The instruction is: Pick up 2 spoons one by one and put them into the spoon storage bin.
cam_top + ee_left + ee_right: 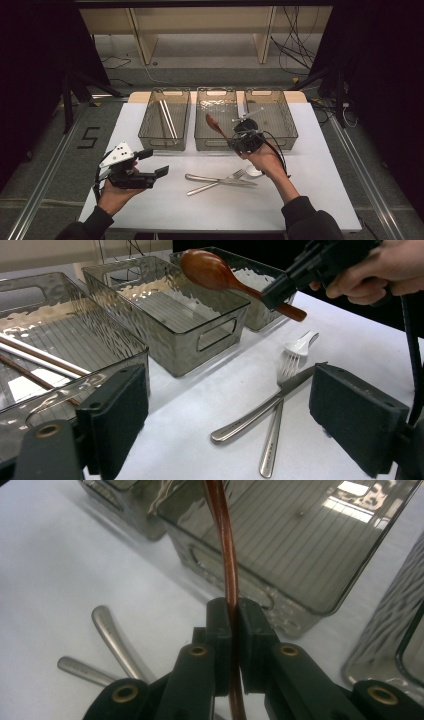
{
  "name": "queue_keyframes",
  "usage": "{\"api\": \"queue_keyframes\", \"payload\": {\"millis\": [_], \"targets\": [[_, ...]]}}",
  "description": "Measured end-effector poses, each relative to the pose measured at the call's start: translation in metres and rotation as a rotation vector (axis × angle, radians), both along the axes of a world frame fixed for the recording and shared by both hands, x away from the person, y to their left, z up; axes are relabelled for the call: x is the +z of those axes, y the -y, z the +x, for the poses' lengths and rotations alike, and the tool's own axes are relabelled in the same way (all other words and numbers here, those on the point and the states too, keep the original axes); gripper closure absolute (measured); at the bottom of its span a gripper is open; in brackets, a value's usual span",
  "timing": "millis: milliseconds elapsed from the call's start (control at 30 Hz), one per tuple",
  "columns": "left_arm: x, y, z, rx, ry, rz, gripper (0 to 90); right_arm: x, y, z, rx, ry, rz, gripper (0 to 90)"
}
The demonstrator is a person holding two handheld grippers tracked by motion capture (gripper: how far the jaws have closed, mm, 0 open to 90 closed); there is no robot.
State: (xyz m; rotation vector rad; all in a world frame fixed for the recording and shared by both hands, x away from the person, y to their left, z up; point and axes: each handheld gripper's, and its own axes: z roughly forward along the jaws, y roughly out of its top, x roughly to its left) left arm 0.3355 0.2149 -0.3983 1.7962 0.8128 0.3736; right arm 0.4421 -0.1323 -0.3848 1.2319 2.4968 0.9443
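Wooden spoon (212, 271) glossy, lacquered red-brown. Three bins (165, 142) smoky translucent plastic, rippled shiny walls, ribbed floors. Knife (260, 410) and fork (277, 425) polished metal, smooth. Small spoon (300, 344) white, glossy plastic or ceramic. Table (310, 195) matt white. Gripper pads (357, 415) matt black, foam-like, slightly rough.

**Operator A:** On my feed, the left gripper (161, 171) was matte black, with a grey three-cornered plate (118, 153) on top, dotted with small dark holes. What did you see?

**Operator B:** I saw the same black body on the right gripper (235, 141), with a black cable (278, 150) looping off it. Up close, its pads (220, 625) were dark blocks, and brass-coloured rivets (198, 651) sat at the jaw pivots.

**Operator A:** I noted dark long sleeves (310, 222) on both forearms, reaching the wrists.
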Motion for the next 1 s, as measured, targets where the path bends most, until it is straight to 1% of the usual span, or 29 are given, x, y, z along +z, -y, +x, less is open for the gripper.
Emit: {"api": "queue_keyframes", "payload": {"millis": [300,467,533,733,1000], "targets": [[0.001,0.001,-0.001,0.004,0.008,-0.002,15.6,0.010,-0.006,0.019,-0.029,0.006,0.003,85.6],[0.001,0.001,-0.001,0.004,0.012,-0.001,15.5,0.009,-0.010,0.031,-0.048,0.000,0.002,85.6],[0.001,0.000,-0.001,0.005,0.015,-0.003,15.6,0.009,-0.012,0.034,-0.055,0.005,-0.007,85.6],[0.001,0.000,-0.001,0.005,0.018,-0.003,15.6,0.012,-0.015,0.047,-0.075,0.005,-0.012,85.6],[0.001,0.000,0.000,0.005,0.015,-0.002,15.6,0.017,-0.018,0.063,-0.112,0.017,-0.012,85.6]]}}
